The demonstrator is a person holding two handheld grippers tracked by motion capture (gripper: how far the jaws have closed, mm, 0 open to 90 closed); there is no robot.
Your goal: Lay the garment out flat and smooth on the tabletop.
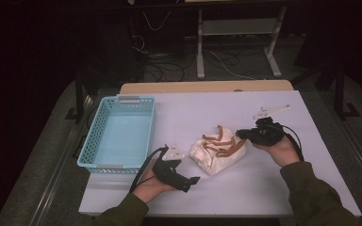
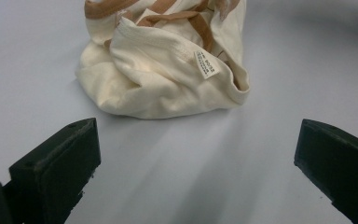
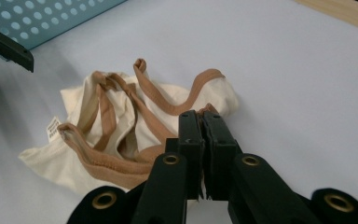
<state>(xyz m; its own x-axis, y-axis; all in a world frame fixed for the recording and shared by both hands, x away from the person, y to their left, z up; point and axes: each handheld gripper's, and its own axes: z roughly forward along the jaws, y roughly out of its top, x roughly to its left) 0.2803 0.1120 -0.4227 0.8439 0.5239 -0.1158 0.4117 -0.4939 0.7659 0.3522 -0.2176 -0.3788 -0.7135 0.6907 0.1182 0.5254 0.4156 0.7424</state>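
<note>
A crumpled cream cloth bag (image 1: pixel 219 153) with brown straps lies on the white table (image 1: pixel 264 188), between my two grippers. My left gripper (image 1: pixel 192 182) rests low at the bag's near-left side and points toward it. In the left gripper view its jaws stand wide apart (image 2: pixel 196 163) with bare table between them and the bag (image 2: pixel 168 70) just beyond. My right gripper (image 1: pixel 239 134) comes in from the right, and its jaws are pressed together (image 3: pixel 200 116) at the bag's (image 3: pixel 121 126) brown-trimmed edge. Whether cloth is pinched between them I cannot tell.
A light blue perforated basket (image 1: pixel 122 100) stands empty at the table's left, and its wall also appears in the right gripper view (image 3: pixel 51 18). A wooden edge runs along the table's far side. Dark floor with cables and a metal stand lies beyond.
</note>
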